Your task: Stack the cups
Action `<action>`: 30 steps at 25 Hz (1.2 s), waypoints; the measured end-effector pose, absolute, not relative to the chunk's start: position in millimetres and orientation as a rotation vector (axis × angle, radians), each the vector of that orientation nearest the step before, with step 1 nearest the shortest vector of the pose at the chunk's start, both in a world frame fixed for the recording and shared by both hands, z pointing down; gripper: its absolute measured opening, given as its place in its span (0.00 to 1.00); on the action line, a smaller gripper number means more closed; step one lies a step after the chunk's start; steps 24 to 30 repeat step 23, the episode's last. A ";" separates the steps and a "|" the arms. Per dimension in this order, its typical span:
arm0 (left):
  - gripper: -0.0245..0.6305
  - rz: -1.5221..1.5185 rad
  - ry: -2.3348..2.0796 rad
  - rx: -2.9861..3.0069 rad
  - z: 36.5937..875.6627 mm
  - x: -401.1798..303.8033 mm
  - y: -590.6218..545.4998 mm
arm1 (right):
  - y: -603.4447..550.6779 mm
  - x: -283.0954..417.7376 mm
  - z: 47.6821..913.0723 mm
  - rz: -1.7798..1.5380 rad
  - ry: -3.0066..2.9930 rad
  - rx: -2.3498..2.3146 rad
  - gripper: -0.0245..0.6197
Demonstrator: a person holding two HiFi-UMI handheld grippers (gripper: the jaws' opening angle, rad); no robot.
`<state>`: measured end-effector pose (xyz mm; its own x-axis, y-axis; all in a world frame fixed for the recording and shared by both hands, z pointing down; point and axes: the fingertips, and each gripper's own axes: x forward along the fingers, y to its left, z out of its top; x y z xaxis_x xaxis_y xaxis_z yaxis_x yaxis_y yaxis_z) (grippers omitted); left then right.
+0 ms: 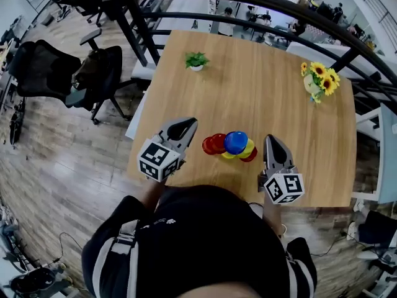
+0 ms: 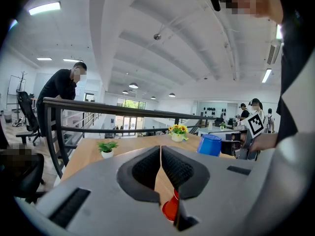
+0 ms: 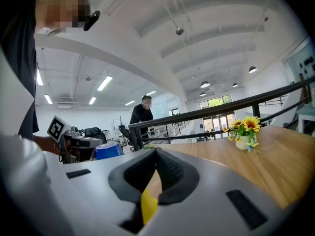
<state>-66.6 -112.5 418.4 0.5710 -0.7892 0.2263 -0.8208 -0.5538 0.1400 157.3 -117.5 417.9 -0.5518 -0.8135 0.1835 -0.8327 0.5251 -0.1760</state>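
- Wooden desk (image 1: 260,85) carries the cups (image 1: 231,145), clustered near its front edge.
- Left tongs (image 1: 188,124) and right tongs (image 1: 271,140) flank them, both closed on nothing.
- Red cup (image 1: 214,144) lies just right of the left tongs.

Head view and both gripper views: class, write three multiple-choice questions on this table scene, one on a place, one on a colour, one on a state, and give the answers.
1. Where are the cups?
A. Between the left gripper and the right gripper, on the table
B. Beside the sunflowers
C. On the chair

2. Which colour is the uppermost cup?
A. Green
B. Blue
C. White

3. How do the left gripper's jaws stand?
A. Wide apart
B. Together, gripping nothing
C. Clamped on the plant

Answers: 1 A, the head view shows both grippers flanking them; 2 B, the blue cup tops the cluster; 3 B, the left gripper view shows its jaws meeting.
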 end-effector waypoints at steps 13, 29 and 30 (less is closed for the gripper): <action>0.06 0.198 -1.341 2.578 417.9 -65.1 -112.3 | -113.6 160.2 422.6 0.412 -2.675 1.456 0.05; 0.06 0.193 -1.351 2.576 414.5 -66.2 -108.2 | -109.5 159.7 420.9 0.425 -2.682 1.445 0.05; 0.06 0.193 -1.351 2.576 414.5 -66.2 -108.2 | -109.5 159.7 420.9 0.425 -2.682 1.445 0.05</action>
